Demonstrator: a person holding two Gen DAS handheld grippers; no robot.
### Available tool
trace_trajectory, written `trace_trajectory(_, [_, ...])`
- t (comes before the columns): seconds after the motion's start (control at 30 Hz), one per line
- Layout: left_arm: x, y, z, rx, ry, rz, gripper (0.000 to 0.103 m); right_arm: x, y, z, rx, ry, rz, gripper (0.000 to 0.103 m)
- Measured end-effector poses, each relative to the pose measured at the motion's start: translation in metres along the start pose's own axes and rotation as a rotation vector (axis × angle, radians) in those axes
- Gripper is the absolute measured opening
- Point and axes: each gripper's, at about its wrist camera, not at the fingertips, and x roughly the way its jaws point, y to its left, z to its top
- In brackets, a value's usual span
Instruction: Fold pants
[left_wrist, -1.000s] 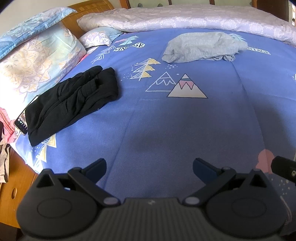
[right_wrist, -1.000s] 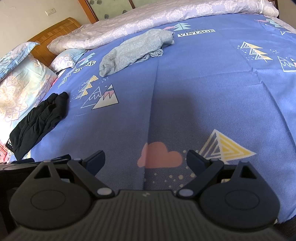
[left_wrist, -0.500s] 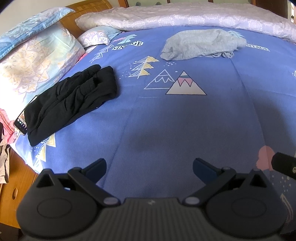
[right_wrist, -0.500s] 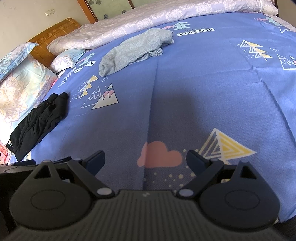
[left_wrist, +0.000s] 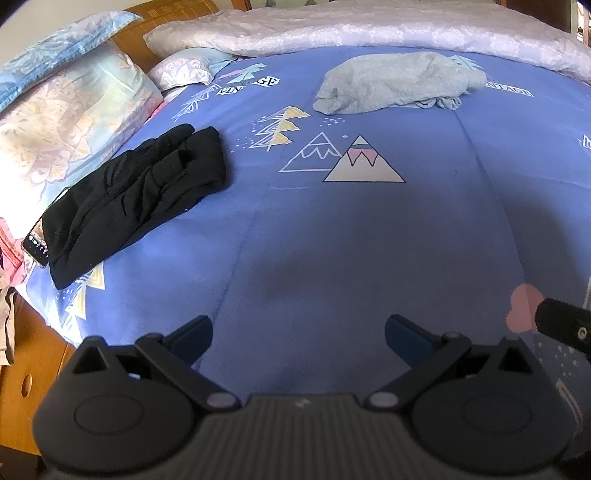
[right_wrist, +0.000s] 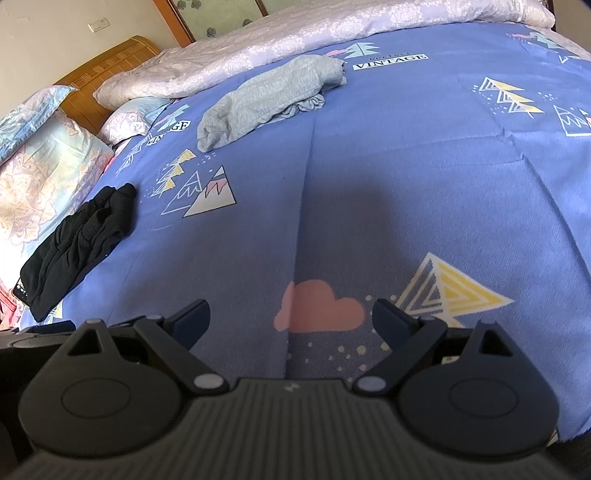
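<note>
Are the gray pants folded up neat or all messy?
Messy. The gray pants lie bunched in a rumpled heap on the blue bedsheet, with crumpled fabric sticking out at one end.

"VINTAGE" is printed on the blue bedsheet (right_wrist: 406, 166) (in white labels)

My two wrist views sit low, side by side, facing across the bed (left_wrist: 332, 240). Both share the black pants (left_wrist: 133, 195) and grey garment (right_wrist: 269, 96).
</note>
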Motion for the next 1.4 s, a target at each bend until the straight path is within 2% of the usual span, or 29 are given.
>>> trace_trajectory(1.4, [0.0024,-0.0031,0.0013,0.023,0.01,-0.019,0.103,-0.0013,-0.0058,0.0007,-0.005,0.009,0.004,0.096])
